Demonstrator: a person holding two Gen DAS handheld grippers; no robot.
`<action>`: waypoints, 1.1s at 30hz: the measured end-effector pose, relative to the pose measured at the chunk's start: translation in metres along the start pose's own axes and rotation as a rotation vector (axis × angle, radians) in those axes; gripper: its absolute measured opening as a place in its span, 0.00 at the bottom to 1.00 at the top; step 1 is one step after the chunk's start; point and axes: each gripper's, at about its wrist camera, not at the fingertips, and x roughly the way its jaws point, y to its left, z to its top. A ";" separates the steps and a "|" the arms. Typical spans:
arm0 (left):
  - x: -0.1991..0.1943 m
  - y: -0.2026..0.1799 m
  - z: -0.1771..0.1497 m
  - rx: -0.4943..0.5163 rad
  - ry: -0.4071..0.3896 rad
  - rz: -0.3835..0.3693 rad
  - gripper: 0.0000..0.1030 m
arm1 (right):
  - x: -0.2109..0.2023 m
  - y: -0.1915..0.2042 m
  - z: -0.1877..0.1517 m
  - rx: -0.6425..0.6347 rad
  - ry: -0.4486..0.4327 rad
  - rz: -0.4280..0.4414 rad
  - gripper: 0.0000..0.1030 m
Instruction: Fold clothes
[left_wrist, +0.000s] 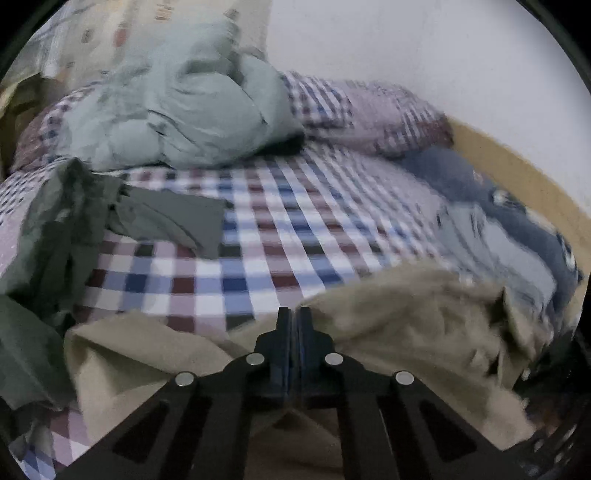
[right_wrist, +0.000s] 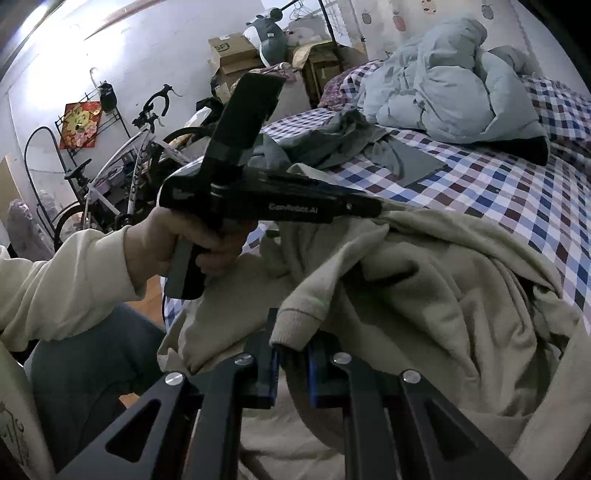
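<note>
Beige fabric fills the foreground of both wrist views: a crumpled beige sweatshirt (right_wrist: 424, 280) lies heaped at the near edge of the bed, over the checked sheet (left_wrist: 258, 236). The right gripper (right_wrist: 293, 363) has its fingers nearly together, clamped on a ribbed cuff or hem edge of that garment, which folds over and drops between the pads. The left gripper (left_wrist: 294, 325) has its fingers pressed together at the top edge of the same beige cloth; from the right wrist view its tip meets the fabric further along, and it appears to pinch a thin layer there, though the cloth between the pads cannot be made out. A hand (right_wrist: 192, 240) in a cream sleeve holds that tool.

Judging by this, the step in hand is taking hold of the sweatshirt at two points so it can be raised and spread. Next, the move calls for lifting both holds together and drawing them apart, so the bunched body falls open, then laying it flat on the bare checked area beyond.

Further out lie a dark green garment (left_wrist: 74, 221) to the left, a pale green quilt (left_wrist: 192, 107) at the head of the bed, and blue-grey clothes (left_wrist: 498, 229) along the right.
</note>
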 end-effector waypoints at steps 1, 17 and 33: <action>-0.008 0.007 0.004 -0.042 -0.037 0.002 0.02 | 0.000 0.000 0.000 0.000 -0.002 -0.003 0.11; -0.155 0.115 -0.005 -0.580 -0.612 0.562 0.02 | -0.015 -0.009 0.001 0.029 -0.054 -0.059 0.11; -0.153 0.055 -0.015 -0.429 -0.558 0.290 0.82 | -0.005 0.019 0.006 -0.054 -0.004 -0.024 0.13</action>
